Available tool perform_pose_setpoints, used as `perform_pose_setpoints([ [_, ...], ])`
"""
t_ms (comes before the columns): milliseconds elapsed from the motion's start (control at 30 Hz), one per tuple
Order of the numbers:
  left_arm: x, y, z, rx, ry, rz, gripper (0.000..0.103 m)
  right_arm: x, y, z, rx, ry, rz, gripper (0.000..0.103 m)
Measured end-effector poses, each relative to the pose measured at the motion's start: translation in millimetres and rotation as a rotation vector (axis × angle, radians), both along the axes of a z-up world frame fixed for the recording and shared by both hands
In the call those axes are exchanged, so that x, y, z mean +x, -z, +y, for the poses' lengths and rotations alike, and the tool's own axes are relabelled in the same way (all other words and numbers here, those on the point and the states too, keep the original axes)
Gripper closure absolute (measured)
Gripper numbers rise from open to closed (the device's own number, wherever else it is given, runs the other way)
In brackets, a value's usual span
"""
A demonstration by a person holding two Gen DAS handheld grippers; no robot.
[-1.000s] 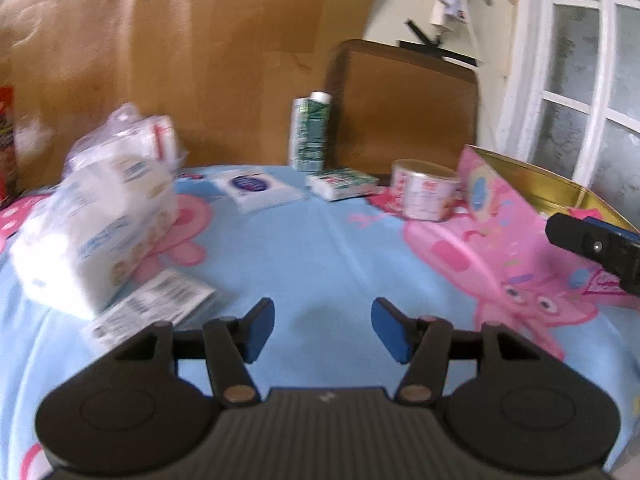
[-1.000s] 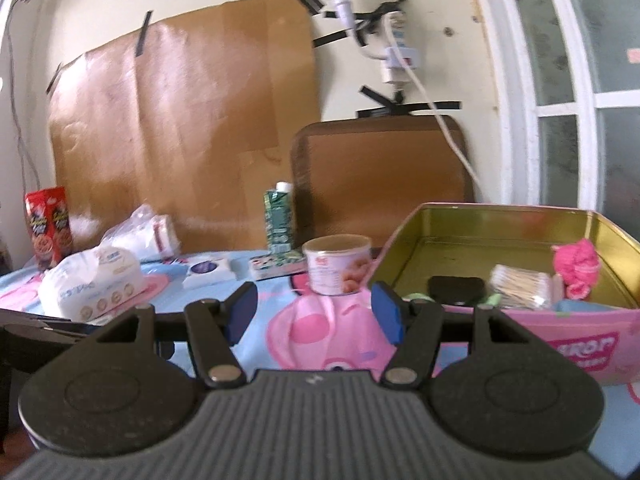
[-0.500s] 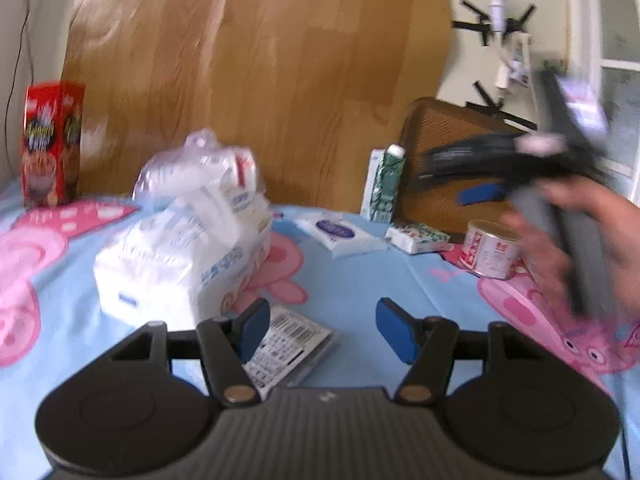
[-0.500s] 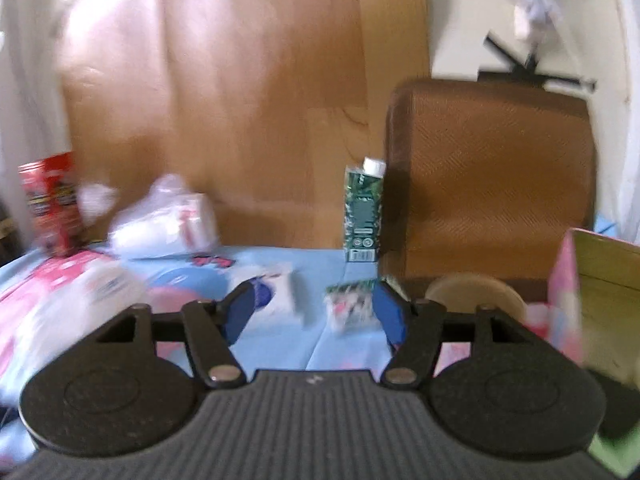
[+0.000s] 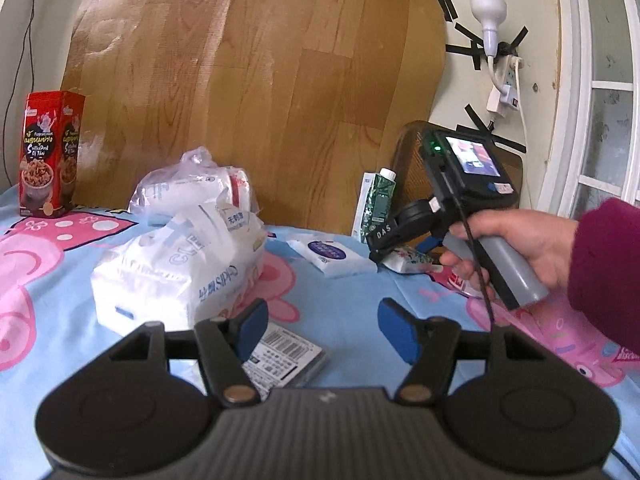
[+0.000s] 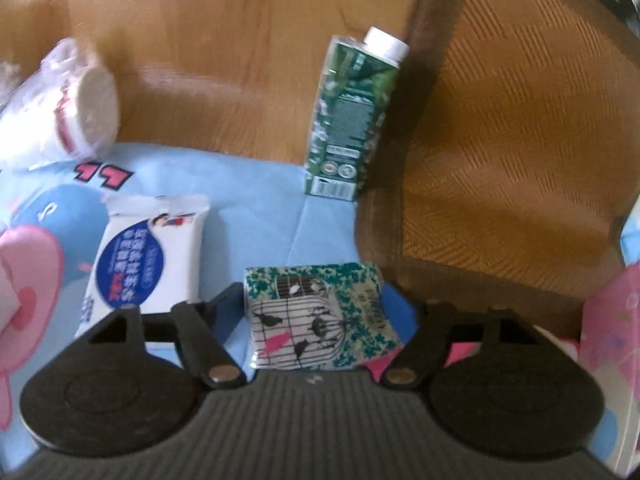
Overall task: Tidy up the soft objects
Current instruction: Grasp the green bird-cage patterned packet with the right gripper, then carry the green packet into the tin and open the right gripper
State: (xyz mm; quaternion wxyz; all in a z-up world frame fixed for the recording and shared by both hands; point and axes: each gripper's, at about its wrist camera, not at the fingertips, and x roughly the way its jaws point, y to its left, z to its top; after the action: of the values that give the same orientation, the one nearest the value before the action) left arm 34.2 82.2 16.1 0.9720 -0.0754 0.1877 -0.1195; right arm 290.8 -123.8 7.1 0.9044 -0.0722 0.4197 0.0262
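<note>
My right gripper (image 6: 316,300) points down at a small tissue packet with a birdcage print (image 6: 320,316). The packet lies between its open fingers, and the pads do not visibly press on it. A white and blue wet-wipes pack (image 6: 148,264) lies just to its left. In the left wrist view a hand holds the right gripper (image 5: 400,252) over that packet (image 5: 408,262). My left gripper (image 5: 326,334) hovers low over the cloth, its jaws opening with nothing between them. A big white tissue pack (image 5: 180,276) and a flat barcode packet (image 5: 280,356) lie at its left finger.
A green drink carton (image 6: 352,120) stands behind the packet against a wood-look board. A brown chair back (image 6: 500,140) rises to its right, and a pink tin's edge (image 6: 612,340) is at far right. A bagged white roll (image 5: 192,192) and a red snack box (image 5: 48,148) stand at the back left.
The right gripper swung left, away from the pink tin, and tipped down over the birdcage packet. The left view turned towards the tissue pack and its jaws spread a little.
</note>
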Motion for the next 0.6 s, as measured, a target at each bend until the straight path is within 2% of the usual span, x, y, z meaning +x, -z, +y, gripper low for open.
perform_pose_setpoints([
  [233, 1.5, 0.8, 10.1, -0.048, -0.01, 0.005, 0.037, -58.6, -7.4, 12.6, 0.016, -0.107, -0.06, 0.033],
  [400, 4.5, 1.8, 14.0, -0.076, 0.019, 0.032, 0.037, -152.4, -5.6, 17.1, 0.019, -0.25, -0.133, 0.033],
  [500, 6.7, 2.6, 10.0, -0.068, 0.093, 0.063, 0.036, -216.9, -2.6, 18.3, 0.017, -0.374, -0.182, 0.031],
  [600, 4.2, 2.5, 3.8, -0.061, 0.144, 0.085, 0.036, -280.9, 2.3, 17.7, -0.02, -0.473, -0.271, 0.017],
])
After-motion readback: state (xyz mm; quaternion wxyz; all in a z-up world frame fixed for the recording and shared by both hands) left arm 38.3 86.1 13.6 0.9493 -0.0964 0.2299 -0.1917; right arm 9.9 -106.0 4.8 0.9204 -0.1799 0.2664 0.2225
